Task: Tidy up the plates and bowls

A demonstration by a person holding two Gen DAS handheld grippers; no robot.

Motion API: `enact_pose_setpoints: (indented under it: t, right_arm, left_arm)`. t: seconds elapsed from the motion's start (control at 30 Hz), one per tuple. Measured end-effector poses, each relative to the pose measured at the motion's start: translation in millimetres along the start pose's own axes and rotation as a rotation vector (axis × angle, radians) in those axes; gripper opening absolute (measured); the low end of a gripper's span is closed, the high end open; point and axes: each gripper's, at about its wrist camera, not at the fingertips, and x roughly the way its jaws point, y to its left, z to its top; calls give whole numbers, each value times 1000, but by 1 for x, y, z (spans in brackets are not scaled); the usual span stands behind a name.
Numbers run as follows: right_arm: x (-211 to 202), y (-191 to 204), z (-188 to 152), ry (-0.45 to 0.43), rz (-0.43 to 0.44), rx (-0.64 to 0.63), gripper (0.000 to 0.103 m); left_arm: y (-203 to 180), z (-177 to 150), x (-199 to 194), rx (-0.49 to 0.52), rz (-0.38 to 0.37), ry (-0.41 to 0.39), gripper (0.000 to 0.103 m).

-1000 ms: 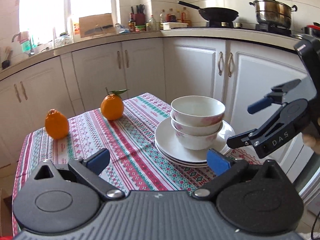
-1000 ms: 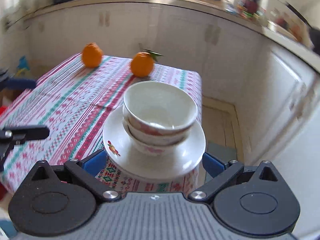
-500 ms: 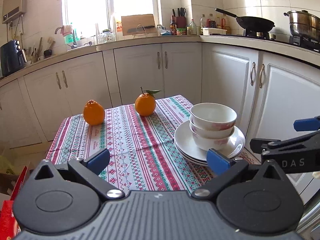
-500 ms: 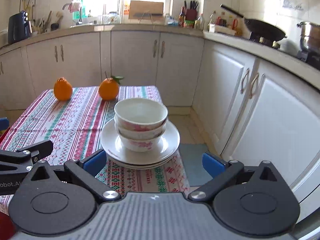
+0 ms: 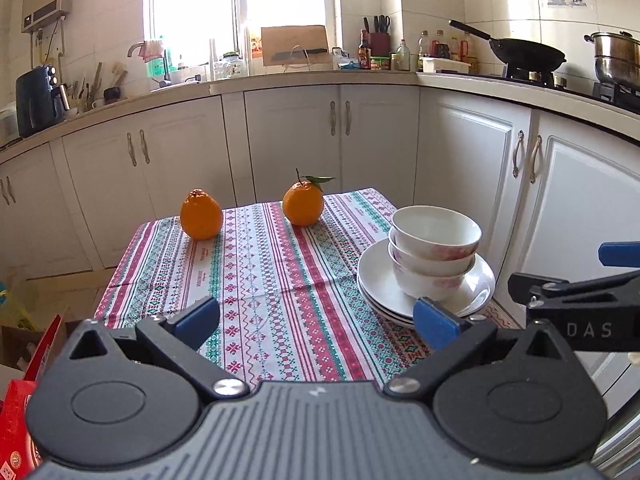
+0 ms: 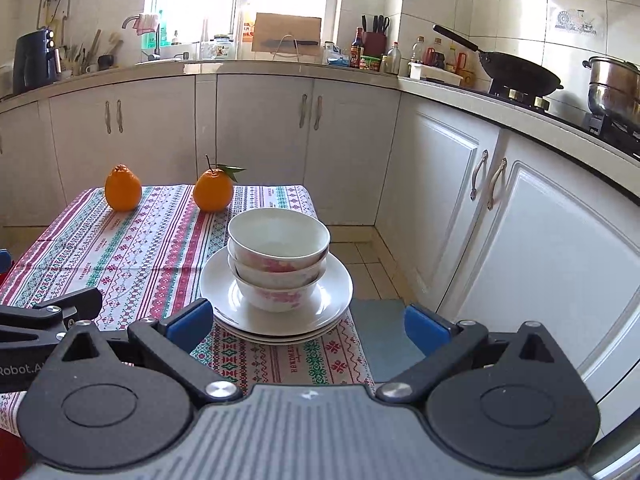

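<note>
Three white bowls with pink flowers (image 5: 435, 255) (image 6: 278, 258) are nested in a stack on a pile of white plates (image 5: 376, 280) (image 6: 218, 284) at the right side of a small table. My left gripper (image 5: 316, 320) is open and empty, held back from the table's near edge, left of the stack. My right gripper (image 6: 308, 326) is open and empty too, just short of the plates' near rim. Each gripper shows at the edge of the other's view: the right one (image 5: 576, 280), the left one (image 6: 48, 312).
A striped patterned cloth (image 5: 256, 264) covers the table; two oranges (image 5: 201, 219) (image 5: 303, 204) sit at its far end. White cabinets (image 6: 460, 200) run close along the right and back. A wok (image 6: 516, 70) and steel pot (image 6: 612, 84) stand on the stove. A red box (image 5: 16, 408) lies at lower left.
Both grippers have drawn back from the stack and levelled out, so the bowls and plates look smaller and farther away. Both stay open; the stack has not moved.
</note>
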Motion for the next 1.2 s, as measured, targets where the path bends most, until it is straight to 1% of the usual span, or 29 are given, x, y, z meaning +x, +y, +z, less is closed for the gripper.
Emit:
enact_pose_setpoints:
  t: [1.2]
  right_arm:
    - [3, 3, 2, 9, -18, -18, 103]
  left_arm:
    - [2, 0, 5, -18, 1, 27, 102]
